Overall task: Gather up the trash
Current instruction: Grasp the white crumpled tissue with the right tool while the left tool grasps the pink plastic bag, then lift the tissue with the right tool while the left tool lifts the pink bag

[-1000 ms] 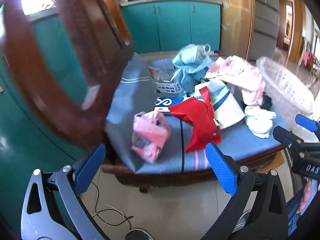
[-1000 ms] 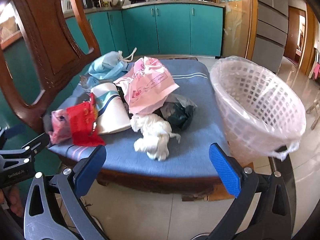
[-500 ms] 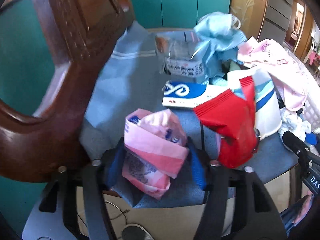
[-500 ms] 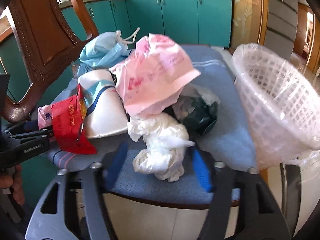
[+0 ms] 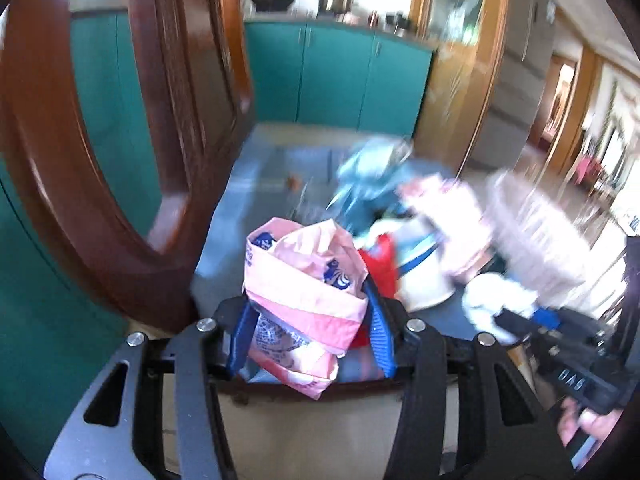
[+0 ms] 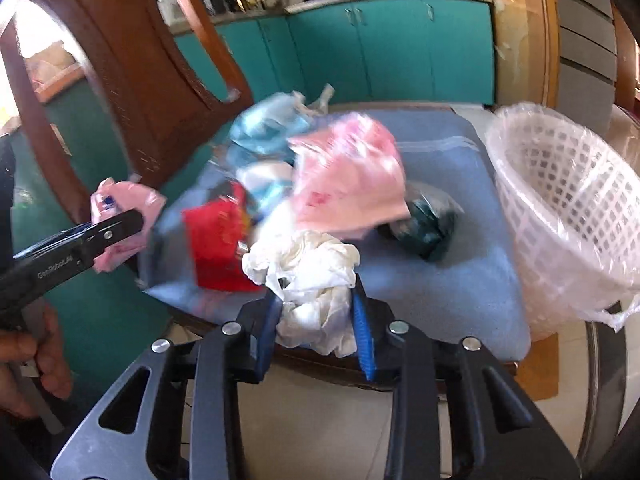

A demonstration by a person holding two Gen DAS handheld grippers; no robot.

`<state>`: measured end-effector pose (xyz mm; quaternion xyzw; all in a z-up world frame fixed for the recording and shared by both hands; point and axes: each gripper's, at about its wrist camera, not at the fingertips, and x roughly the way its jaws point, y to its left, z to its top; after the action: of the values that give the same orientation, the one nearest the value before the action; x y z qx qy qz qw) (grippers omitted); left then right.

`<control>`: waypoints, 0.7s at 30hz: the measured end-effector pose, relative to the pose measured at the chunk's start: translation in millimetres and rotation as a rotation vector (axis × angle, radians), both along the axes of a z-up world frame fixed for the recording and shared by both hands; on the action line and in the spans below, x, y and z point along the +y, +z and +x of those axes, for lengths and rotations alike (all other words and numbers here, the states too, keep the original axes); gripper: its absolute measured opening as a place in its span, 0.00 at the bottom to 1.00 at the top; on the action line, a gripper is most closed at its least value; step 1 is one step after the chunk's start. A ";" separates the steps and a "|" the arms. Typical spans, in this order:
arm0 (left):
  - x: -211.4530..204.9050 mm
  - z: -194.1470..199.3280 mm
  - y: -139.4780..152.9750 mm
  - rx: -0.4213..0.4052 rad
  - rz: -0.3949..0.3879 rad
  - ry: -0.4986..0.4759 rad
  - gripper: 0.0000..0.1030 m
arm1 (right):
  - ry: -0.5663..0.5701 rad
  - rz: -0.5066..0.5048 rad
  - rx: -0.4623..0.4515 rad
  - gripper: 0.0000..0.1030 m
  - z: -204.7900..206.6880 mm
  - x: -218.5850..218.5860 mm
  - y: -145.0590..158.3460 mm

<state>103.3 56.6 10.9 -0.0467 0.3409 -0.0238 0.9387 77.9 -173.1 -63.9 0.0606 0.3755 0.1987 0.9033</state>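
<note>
A pink and white snack packet (image 5: 304, 280) sits between the blue pads of my left gripper (image 5: 310, 320), whose jaws are closing and press its sides; it hangs just off the blue seat cushion (image 5: 236, 216). In the right wrist view the same packet (image 6: 132, 200) shows at the left. My right gripper (image 6: 316, 320) is closing too, its pads squeezing a crumpled white plastic bag (image 6: 308, 268) at the cushion's front edge. A white lined basket (image 6: 560, 184) stands at the right of the seat.
On the cushion (image 6: 440, 280) lie a red wrapper (image 6: 216, 240), a pink bag (image 6: 348, 176), a dark green bag (image 6: 428, 220), a light blue bag (image 6: 268, 124) and a white paper cup (image 5: 424, 276). The wooden chair back (image 6: 132, 80) rises at the left. Teal cabinets stand behind.
Both grippers went from wide open to closed around their pieces: the left on the pink packet, the right on the white bag. The left has pulled back and up with the packet.
</note>
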 end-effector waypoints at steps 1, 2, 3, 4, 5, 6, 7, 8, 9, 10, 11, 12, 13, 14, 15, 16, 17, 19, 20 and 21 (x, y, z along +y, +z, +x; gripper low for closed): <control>-2.9 -2.9 3.9 -0.024 -0.008 -0.001 0.48 | 0.009 0.018 -0.022 0.33 -4.8 0.9 6.6; -5.5 -5.9 6.3 -0.035 -0.017 -0.006 0.48 | 0.014 0.029 -0.044 0.33 -8.8 1.0 12.0; -7.5 -5.9 7.0 -0.043 -0.025 -0.010 0.48 | 0.015 0.035 -0.062 0.33 -12.8 1.4 15.5; -11.1 -9.6 9.3 -0.048 -0.031 -0.013 0.48 | 0.013 0.039 -0.092 0.33 -17.5 0.9 21.0; -15.9 -9.2 9.3 -0.055 -0.032 -0.020 0.49 | 0.009 0.039 -0.111 0.33 -20.3 1.6 25.4; -19.8 -10.5 9.5 -0.056 -0.025 -0.024 0.49 | 0.004 0.036 -0.130 0.33 -22.6 0.7 29.0; -22.4 -11.4 9.7 -0.056 -0.017 -0.028 0.49 | 0.000 0.026 -0.145 0.33 -24.4 0.3 32.5; -26.4 -13.0 9.9 -0.057 -0.015 -0.033 0.49 | -0.003 0.018 -0.149 0.33 -23.9 0.2 34.2; -28.3 -16.9 10.3 -0.058 -0.015 -0.035 0.49 | -0.007 0.015 -0.149 0.33 -23.7 0.1 35.2; -29.7 -16.2 9.3 -0.058 -0.017 -0.033 0.49 | -0.012 0.015 -0.145 0.33 -22.7 -1.0 35.2; -29.9 -17.5 9.4 -0.058 -0.019 -0.031 0.49 | -0.018 0.015 -0.145 0.33 -21.9 -1.5 35.5; -29.2 -16.3 8.5 -0.053 -0.022 -0.030 0.49 | -0.021 0.012 -0.146 0.33 -21.0 -1.3 35.7; -27.7 -16.1 8.1 -0.047 -0.026 -0.030 0.49 | -0.025 0.005 -0.150 0.33 -21.0 -0.9 36.4; -26.7 -15.9 7.1 -0.038 -0.036 -0.030 0.49 | -0.028 0.002 -0.153 0.33 -21.1 -0.9 36.6; -25.9 -14.7 5.8 -0.028 -0.043 -0.032 0.49 | -0.028 0.002 -0.153 0.33 -19.7 -0.8 35.7; -25.5 -15.6 5.7 -0.022 -0.044 -0.033 0.49 | -0.030 0.002 -0.153 0.33 -18.0 -0.1 35.1; -24.7 -14.7 4.9 -0.020 -0.045 -0.030 0.49 | -0.029 0.001 -0.153 0.33 -16.4 1.1 34.7; -23.7 -17.4 6.4 -0.021 -0.046 -0.030 0.49 | -0.032 0.003 -0.154 0.33 -16.6 1.6 35.1; -23.5 -17.5 6.2 -0.021 -0.047 -0.029 0.49 | -0.031 0.001 -0.154 0.33 -16.2 2.4 35.4; -23.8 -17.4 6.2 -0.020 -0.045 -0.029 0.49 | -0.031 0.000 -0.154 0.33 -16.4 2.2 35.3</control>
<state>85.9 32.9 17.1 -0.0628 0.3312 -0.0458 0.9403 61.6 -171.0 -28.6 0.0511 0.3038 0.1887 0.9325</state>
